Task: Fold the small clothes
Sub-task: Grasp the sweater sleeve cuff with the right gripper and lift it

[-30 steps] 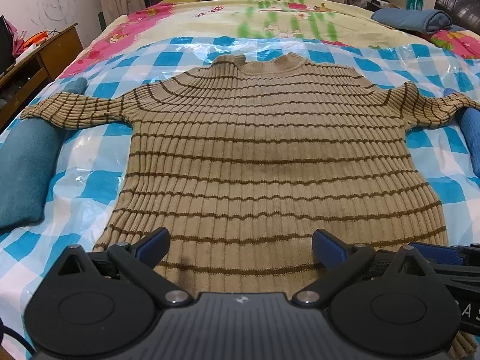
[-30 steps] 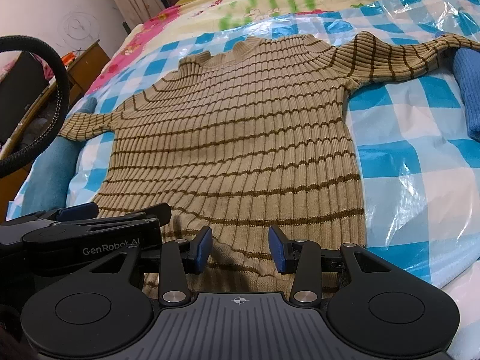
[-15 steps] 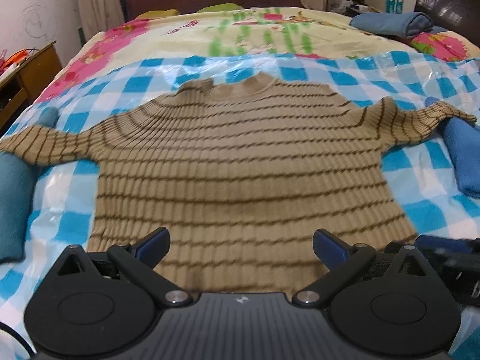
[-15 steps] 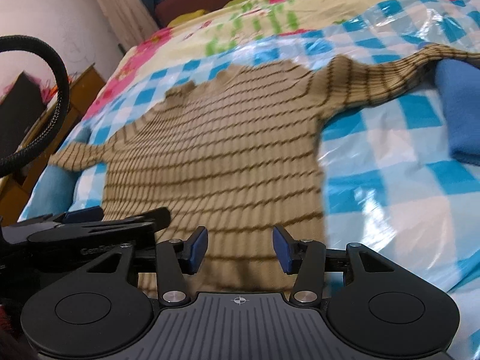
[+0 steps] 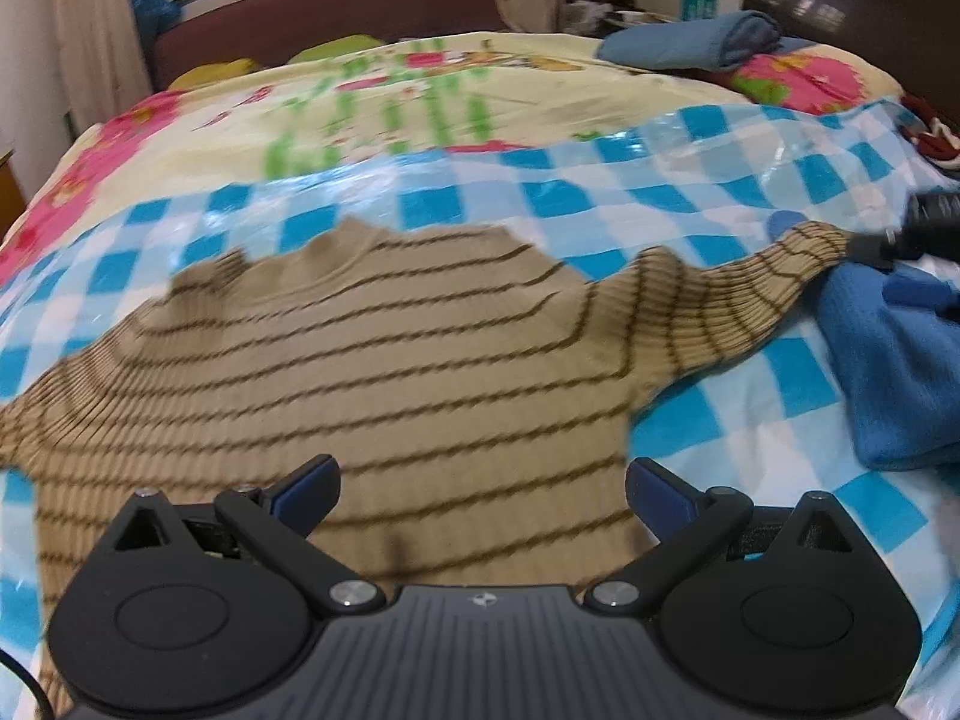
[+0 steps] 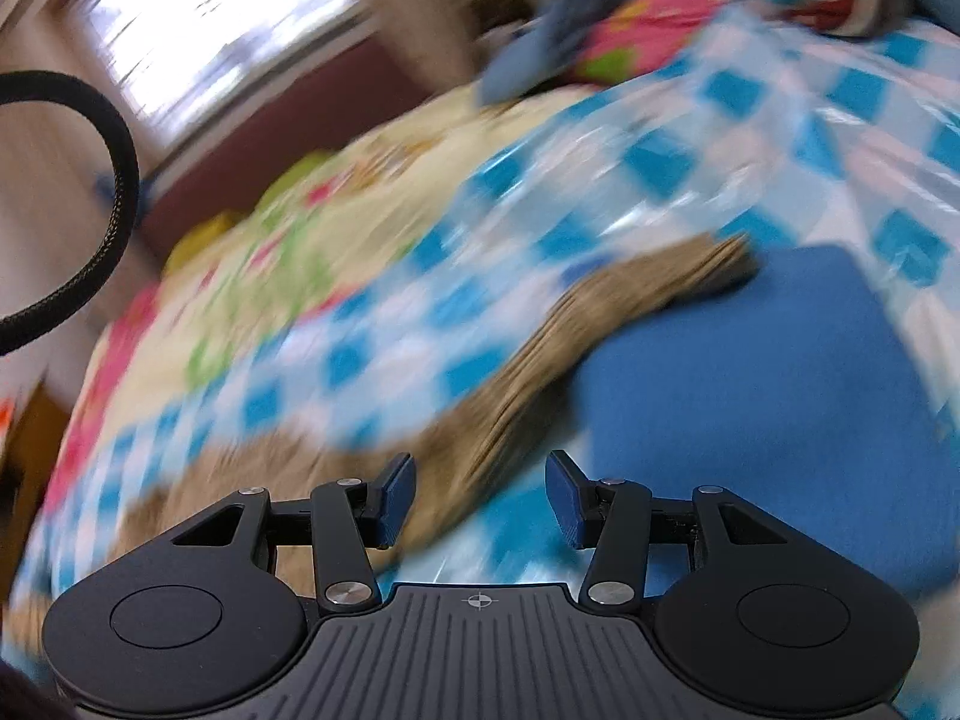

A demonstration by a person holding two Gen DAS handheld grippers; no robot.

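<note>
A tan sweater with thin brown stripes [image 5: 372, 372] lies flat, front up, on a blue-and-white checked plastic sheet [image 5: 660, 180]. My left gripper [image 5: 480, 492] hovers open over the sweater's lower right body, with nothing between its fingers. In the blurred right wrist view, my right gripper [image 6: 480, 498] is open above the sweater's right sleeve [image 6: 600, 312], and nothing is between the pads. The left wrist view shows the right gripper [image 5: 900, 270] at the far right, beside the sleeve's cuff [image 5: 804, 246].
A folded blue cloth [image 5: 888, 372] lies under and beside the right sleeve. A rolled grey-blue garment [image 5: 690, 42] sits far back on the flowered bedspread [image 5: 420, 96]. A dark headboard [image 5: 330, 6] closes off the far end. A black cable [image 6: 114, 180] loops at the left.
Both grippers moved right across the sweater. The right one swung from the hem to the right sleeve and rolled, and its jaws stand wider than a second ago. The left stayed open.
</note>
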